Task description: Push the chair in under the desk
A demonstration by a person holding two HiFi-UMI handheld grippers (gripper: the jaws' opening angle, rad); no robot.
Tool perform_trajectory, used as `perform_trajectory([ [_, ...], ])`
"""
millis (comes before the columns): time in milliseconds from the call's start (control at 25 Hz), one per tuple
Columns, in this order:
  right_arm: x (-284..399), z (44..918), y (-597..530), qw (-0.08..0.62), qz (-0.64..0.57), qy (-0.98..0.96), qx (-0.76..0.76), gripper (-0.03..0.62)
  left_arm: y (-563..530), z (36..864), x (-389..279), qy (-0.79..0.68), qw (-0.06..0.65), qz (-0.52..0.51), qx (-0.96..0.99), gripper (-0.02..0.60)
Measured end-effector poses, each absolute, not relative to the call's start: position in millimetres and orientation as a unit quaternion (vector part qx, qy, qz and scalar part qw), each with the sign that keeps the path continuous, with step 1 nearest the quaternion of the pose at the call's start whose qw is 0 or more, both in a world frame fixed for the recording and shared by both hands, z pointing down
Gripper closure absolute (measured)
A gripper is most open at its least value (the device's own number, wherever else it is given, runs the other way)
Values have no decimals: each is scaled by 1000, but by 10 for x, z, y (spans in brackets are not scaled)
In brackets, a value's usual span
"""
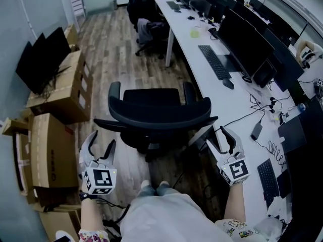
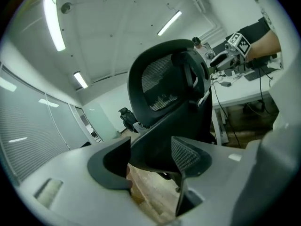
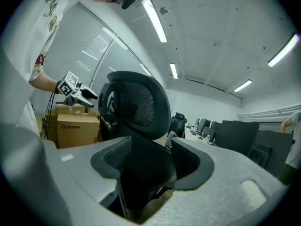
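Observation:
A black mesh-backed office chair [image 1: 159,112] stands on the wood floor just in front of me, its seat turned toward the long white desk [image 1: 186,49] at the right. My left gripper [image 1: 102,141] is by the left end of the backrest and my right gripper [image 1: 218,137] by the right end. Both are open. In the left gripper view the chair [image 2: 164,79] fills the space beyond the spread jaws of the left gripper [image 2: 150,157]. In the right gripper view the backrest [image 3: 136,102] rises past the right gripper [image 3: 150,159]. No pad visibly presses on the chair.
Cardboard boxes [image 1: 60,89] and spare monitors [image 1: 43,59] line the left wall. The desk carries keyboards [image 1: 214,62], monitors [image 1: 247,39] and cables. Another dark chair [image 1: 146,24] stands farther down the aisle. My legs are right behind the chair.

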State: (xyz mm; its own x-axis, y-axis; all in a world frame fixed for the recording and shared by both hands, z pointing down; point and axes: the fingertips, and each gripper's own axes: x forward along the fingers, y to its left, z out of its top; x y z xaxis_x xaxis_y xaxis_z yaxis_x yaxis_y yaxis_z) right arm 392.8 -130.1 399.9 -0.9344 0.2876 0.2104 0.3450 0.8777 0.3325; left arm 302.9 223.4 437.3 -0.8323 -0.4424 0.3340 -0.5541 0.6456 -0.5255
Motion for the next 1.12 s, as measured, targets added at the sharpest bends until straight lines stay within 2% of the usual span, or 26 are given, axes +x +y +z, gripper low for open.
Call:
perform_trajectory([
  [320,3682,4362,-1412,140,-248,-939,-195,306,2236,4539,2787,-862,97,412,280,247],
  [640,3486,4500,-1512,161,-320,-907,-221,290,2193,4652,2554,-821,99,483,287,239],
  [880,3348,4547,-1506,164,-349,-891,-241,290,2149,4739,2440,-804,97,516,280,278],
  [960,3304,4544,-1505,161,-364,-885,-243,309,2149,4713,2405,-805,94,519,271,325],
  [1000,3290,4537,-1507,157,-369,-883,-244,328,2147,4701,2393,-806,93,519,268,328],
  [1120,3272,4536,-1524,149,-376,-880,-251,332,2139,4689,2377,-805,92,524,263,325],
])
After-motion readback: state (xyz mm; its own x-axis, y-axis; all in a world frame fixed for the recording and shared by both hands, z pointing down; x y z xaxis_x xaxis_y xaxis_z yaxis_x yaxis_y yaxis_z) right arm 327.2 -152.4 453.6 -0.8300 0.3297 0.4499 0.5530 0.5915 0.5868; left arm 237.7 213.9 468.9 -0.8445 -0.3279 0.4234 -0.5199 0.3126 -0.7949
